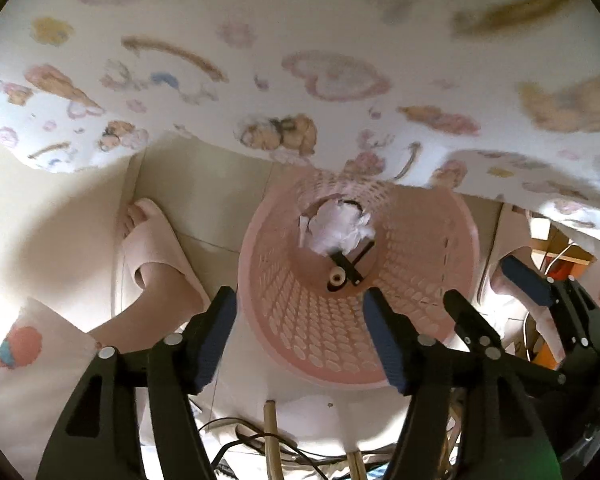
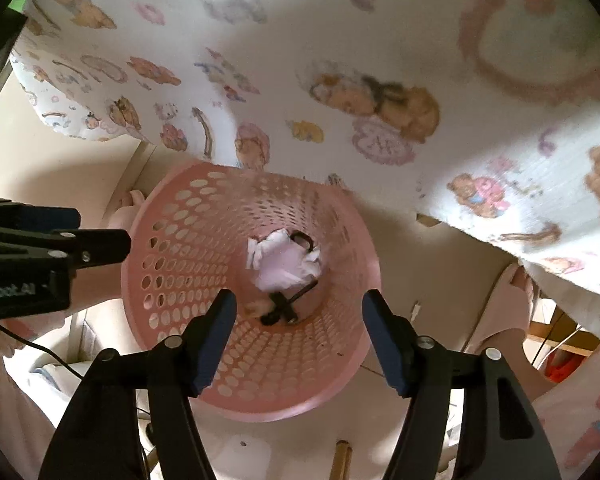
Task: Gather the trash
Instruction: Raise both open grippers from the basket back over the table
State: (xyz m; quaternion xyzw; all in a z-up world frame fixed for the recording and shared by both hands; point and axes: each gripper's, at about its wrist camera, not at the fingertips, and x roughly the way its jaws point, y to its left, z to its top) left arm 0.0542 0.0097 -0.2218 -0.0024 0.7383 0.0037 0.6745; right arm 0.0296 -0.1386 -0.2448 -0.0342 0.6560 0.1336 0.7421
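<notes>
A pink perforated basket stands on the pale floor, and I look straight down into it in both views. On its bottom lie a crumpled white paper and a small black piece with a white knob. My left gripper hangs open over the basket's near rim with nothing between its fingers. My right gripper is open and empty over the same basket, above the paper and the black piece. Each gripper shows in the other's view, the right gripper and the left gripper.
A white sheet printed with bears and hearts overhangs the basket's far side. A person's feet in pink slippers stand on either side. Black cables and a wooden stick lie near the bottom edge.
</notes>
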